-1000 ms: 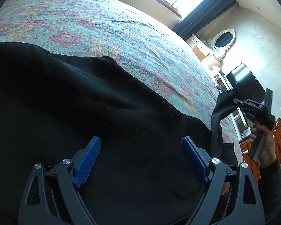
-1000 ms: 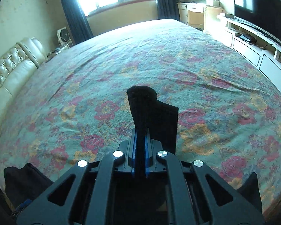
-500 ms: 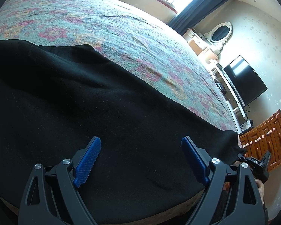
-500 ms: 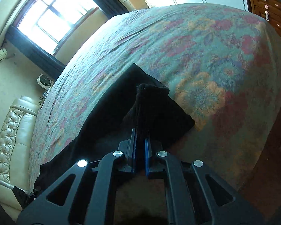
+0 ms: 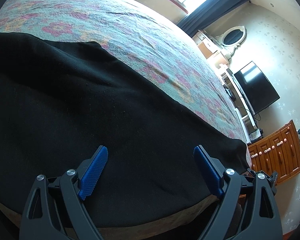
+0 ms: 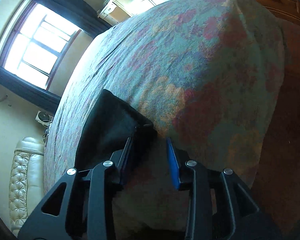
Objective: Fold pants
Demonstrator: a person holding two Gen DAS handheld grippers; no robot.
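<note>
lying spread across the near part of the bed, the black pants cover the floral bedspread almost to its near edge, and one end reaches the corner by the right tool. that tool's jaws are opening: the dark cloth end sits between them and against the left pad, while the blue right pad stands clear of it, so the pinch looks released or nearly so. the left tool hovers over the middle of the pants with its jaws spread wide and nothing between them.

the likeliest trouble, as i judge it, is at that corner. the cloth end lies close to the edge of the bed, and if it clings to the left pad as the tool draws back, it could be dragged off the edge or bunched out of line. a second risk is the faint ripple in the fabric near the left tool; folding over it would probably trap a crease. the dark cloth also hides seams and leg edges, so a fold line could be misjudged.

as for containers, none holds anything in view: only the closed drawers of a wooden dresser, contents unseen.
</note>
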